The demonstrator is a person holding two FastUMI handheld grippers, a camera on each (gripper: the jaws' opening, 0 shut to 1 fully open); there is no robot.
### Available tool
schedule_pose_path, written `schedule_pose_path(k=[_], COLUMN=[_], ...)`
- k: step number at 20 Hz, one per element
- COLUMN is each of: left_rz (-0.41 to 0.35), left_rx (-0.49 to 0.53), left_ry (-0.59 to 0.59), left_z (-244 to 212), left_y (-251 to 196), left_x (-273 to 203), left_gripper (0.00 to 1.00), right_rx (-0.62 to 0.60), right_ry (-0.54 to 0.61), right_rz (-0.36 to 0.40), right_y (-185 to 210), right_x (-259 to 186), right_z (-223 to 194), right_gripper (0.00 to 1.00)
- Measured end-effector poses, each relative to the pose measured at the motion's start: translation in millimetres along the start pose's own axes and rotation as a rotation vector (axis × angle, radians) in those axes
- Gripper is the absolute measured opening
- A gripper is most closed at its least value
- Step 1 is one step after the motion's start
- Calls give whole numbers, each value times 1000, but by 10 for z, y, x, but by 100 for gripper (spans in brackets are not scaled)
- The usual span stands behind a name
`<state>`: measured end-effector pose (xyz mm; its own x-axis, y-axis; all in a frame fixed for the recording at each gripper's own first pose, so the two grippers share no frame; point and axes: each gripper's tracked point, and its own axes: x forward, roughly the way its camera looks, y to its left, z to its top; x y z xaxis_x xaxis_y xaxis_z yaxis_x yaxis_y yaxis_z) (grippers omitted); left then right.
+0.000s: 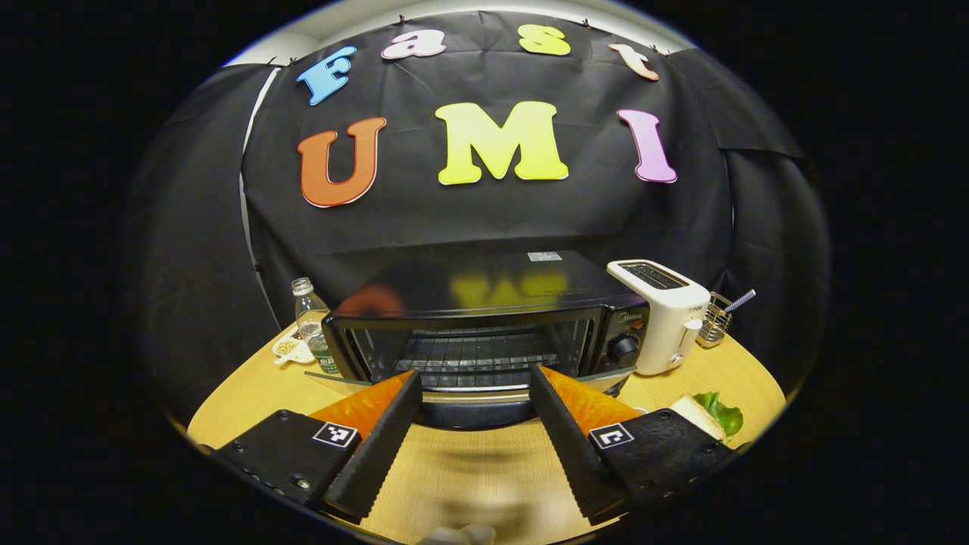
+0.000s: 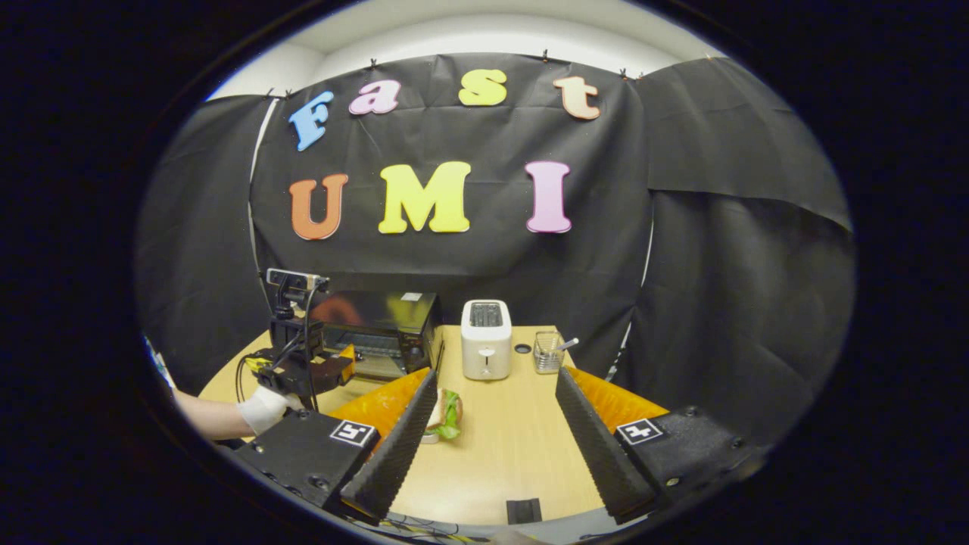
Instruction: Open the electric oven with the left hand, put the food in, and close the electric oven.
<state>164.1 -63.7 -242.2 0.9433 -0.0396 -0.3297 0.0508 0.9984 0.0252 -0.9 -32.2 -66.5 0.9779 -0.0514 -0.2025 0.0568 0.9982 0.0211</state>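
Left claw (image 1: 475,393) spread wide before the electric oven (image 1: 484,325); center on door handle (image 1: 473,395), clench, pull down.

Staged recording booth, not a real kitchen. Black cloth (image 2: 719,250) pinned up as backdrop across upper half of both views, white wall above it at top of frame. Kitchen props grouped on light wooden table (image 2: 500,446) at lower centre: electric oven (image 1: 484,325), white toaster (image 1: 662,314), water bottle (image 1: 310,322) at left, wire holder (image 2: 546,352) at right
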Motion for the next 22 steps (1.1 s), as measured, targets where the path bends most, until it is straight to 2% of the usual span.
schedule_pose_path(k=[1, 4, 5, 6, 12, 13, 14, 18, 19, 20, 22], left_rz=[-2, -5, -8, -11, -23, -27, -30, -47, -48, -50, -50], left_rx=[-5, -10, -12, -13, -22, -22, -25, -41, -43, -51, -78], left_ry=[7, 30, 41, 48, 102, 106, 115, 197, 221, 241, 302], left_z=[-57, -234, -308, -374, -655, -685, -732, -1033, -1120, -1197, -1384], left_y=[-4, -19, -31, -42, -65, -68, -71, -109, -119, -128, -151], left_x=[-38, -159, -192, -223, -345, -353, -364, -408, -411, -400, -351], left_gripper=[95, 96, 96, 96, 96, 96, 96, 96, 84, 96, 94], right_rx=[-4, -14, -13, -13, 6, 6, 6, -1, -5, -6, -7], right_ry=[4, 8, 12, 17, 64, 67, 70, 89, 93, 100, 110], right_rz=[6, 11, 10, 6, 21, 21, 22, 31, 31, 32, 37], right_y=[22, 38, 30, 12, 23, 28, 36, 64, 65, 57, 66], right_x=[-1, -12, -14, -8, 37, 55, 60, 104, 110, 123, 137], right_z=[0, -28, -42, -61, -191, -192, -213, -288, -296, -325, -355], right_gripper=[100, 100, 91, 100, 100, 91, 100, 100, 100, 100, 100])
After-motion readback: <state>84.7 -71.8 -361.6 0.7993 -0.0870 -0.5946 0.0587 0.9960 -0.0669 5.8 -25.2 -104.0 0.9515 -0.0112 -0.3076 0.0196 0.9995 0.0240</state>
